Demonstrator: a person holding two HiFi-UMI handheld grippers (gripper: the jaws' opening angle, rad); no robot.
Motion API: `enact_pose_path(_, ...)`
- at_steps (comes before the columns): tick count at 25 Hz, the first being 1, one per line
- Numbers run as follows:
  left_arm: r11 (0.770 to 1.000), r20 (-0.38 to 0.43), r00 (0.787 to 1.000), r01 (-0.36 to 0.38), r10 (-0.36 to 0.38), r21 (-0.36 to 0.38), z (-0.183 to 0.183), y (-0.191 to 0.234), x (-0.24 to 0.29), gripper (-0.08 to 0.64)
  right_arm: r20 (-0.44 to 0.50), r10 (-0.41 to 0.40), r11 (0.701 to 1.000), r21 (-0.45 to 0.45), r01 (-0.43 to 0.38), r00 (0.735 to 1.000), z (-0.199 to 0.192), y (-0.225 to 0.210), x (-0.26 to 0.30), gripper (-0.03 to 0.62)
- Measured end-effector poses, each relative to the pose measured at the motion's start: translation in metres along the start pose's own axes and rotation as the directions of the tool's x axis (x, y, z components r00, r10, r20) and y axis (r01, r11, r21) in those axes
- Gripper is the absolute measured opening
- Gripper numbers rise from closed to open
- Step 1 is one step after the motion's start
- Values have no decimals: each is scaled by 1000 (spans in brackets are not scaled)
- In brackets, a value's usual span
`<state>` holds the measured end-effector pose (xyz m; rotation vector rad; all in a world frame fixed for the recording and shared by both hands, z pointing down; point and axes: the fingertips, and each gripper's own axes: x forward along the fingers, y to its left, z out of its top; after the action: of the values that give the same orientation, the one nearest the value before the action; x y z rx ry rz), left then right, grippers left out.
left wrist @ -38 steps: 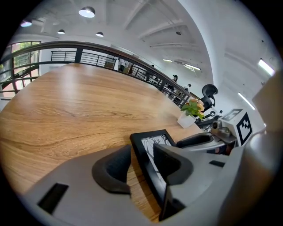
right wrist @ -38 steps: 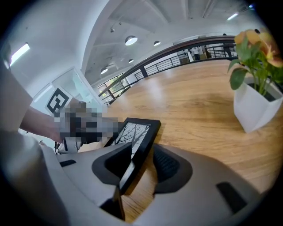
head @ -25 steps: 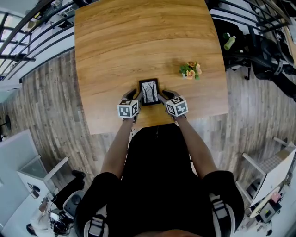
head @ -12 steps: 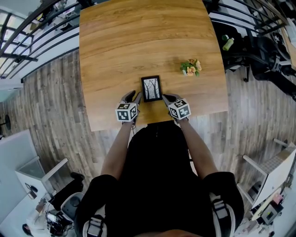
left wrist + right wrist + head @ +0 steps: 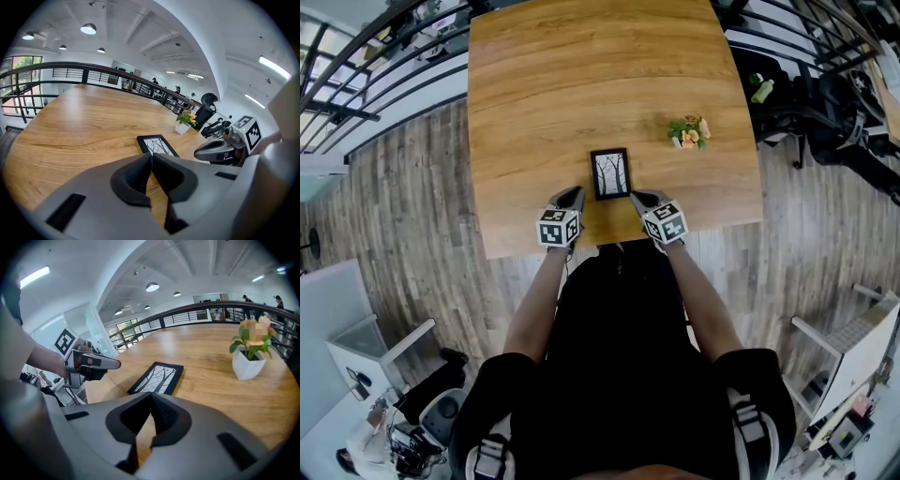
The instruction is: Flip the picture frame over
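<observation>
Lying beyond right tongs (image 5: pixel 637 197) and left tongs (image 5: pixel 574 194), just closed empty: picture frame (image 5: pixel 610 173).

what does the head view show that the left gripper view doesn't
Only the head view: the person from above, the plank floor and the table's full outline. Only the left gripper view: ceiling lamps and the left claw up close; its jaws have just been closing and now meet with nothing between them. Both: the picture frame lying picture-side up on the table, the potted flowers and the right claw.
</observation>
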<state>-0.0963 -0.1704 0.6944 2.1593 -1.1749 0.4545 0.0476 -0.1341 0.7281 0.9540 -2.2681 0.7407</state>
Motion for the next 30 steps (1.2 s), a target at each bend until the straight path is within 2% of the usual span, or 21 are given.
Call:
enact_pose_path(6,999,-14,1000,3,-2,42,-7,-6,-10,23,18,-7,1000,0,7,1000,-1,7,-7,8)
enact_pose_path(24,999,-18,1000,-15,16,43,-28,-13,-33,23,33,-19,999,-34,20,999,-10,11,-21,8)
enact_pose_path(30,998,-33,999,3,-1,61,-32,-23,-32,23,29,-30,999,-40,31,999,-21,14,-28,8)
